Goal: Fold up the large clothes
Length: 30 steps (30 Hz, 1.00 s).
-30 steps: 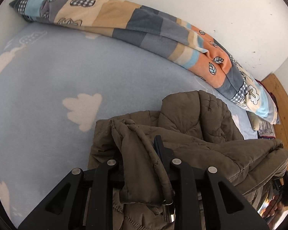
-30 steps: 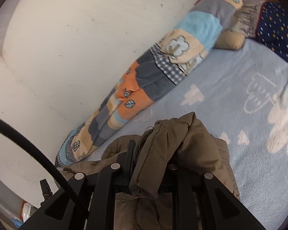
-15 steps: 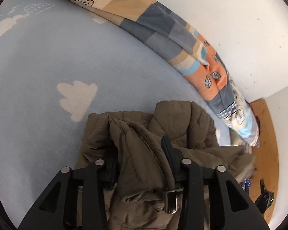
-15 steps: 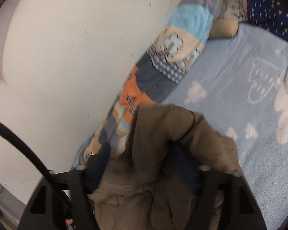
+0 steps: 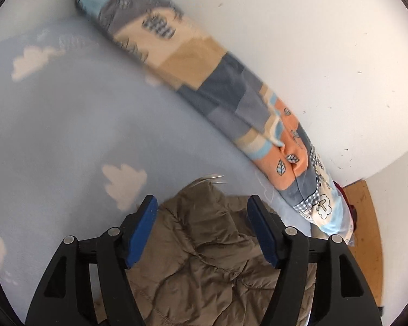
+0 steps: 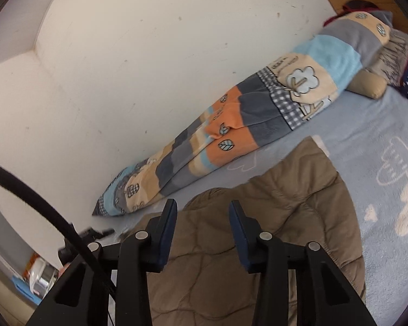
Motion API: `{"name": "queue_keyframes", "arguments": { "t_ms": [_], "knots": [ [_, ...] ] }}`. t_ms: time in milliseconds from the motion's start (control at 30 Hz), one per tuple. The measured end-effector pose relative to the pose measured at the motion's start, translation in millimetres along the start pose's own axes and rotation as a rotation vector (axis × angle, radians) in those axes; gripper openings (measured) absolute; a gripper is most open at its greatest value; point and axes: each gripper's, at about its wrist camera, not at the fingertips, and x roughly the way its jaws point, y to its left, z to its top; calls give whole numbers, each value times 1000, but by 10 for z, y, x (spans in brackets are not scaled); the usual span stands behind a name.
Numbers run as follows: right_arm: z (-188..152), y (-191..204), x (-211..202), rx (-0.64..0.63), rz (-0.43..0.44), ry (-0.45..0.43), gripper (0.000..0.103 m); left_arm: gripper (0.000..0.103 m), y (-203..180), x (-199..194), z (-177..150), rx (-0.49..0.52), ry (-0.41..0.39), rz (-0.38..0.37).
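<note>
Jacket, brown and puffy, lies on the blue cloud bed, below both claws. Left claw has just opened wide. Right claw has just narrowed, pinching nothing.

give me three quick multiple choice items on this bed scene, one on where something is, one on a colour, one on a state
1. Where does the patchwork blanket lie?
A. along the wall
B. on the jacket
C. on the floor

2. What colour is the quilted jacket?
A. red
B. olive brown
C. white

3. How is the left gripper?
A. shut on the jacket
B. shut on the blanket
C. open, holding nothing

Answers: 1 A, it runs beside the white wall. 2 B, its fabric is olive brown. 3 C, its jaws have just been opening and stand apart above the jacket.
</note>
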Motion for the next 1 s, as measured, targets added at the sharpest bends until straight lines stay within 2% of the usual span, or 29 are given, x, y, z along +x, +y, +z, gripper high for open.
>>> {"name": "queue_keyframes", "arguments": {
  "t_ms": [67, 167, 200, 233, 300, 333, 400, 467, 533, 600, 733, 867, 1000],
  "knots": [
    [-5, 44, -33, -19, -3, -3, 44, 68, -169, -71, -135, 121, -11, 27],
    [-36, 69, -34, -50, -37, 9, 44, 68, -573, -99, -735, 402, 7, 7],
    [-67, 80, -7, -66, -71, 24, 40, 68, -660, -108, -903, 464, 14, -3],
    [-101, 97, 22, -83, -91, 42, 29, 68, -801, -135, -1184, 565, 16, -20],
    [-233, 175, 81, -137, -141, 82, 14, 68, -1020, -176, -1739, 738, 31, -63],
    [-308, 214, 85, -155, -172, 100, 12, 68, -1100, -185, -1996, 812, 37, -82],
    [-465, 285, 39, -171, -181, 137, 12, 68, -1201, -129, -2393, 922, 58, -107],
    [-653, 421, -74, -199, -218, 159, 12, 67, -1275, -12, -2624, 1008, 63, -84],
    [-825, 470, -202, -188, -233, 179, 12, 66, -1317, 184, -2607, 1011, 54, -52],
    [-977, 426, -193, -181, -254, 215, 12, 66, -1320, 423, -2413, 949, 50, -13],
    [-1100, 232, 97, -172, -291, 280, 12, 68, -1234, 1011, -2114, 866, 187, 79],
    [-1135, -40, 397, -118, -307, 349, 8, 74, -1180, 1281, -2006, 826, 236, 111],
    [-1098, -156, 526, -105, -309, 358, 8, 75, -1177, 1348, -1911, 782, 256, 116]
  ]
}}
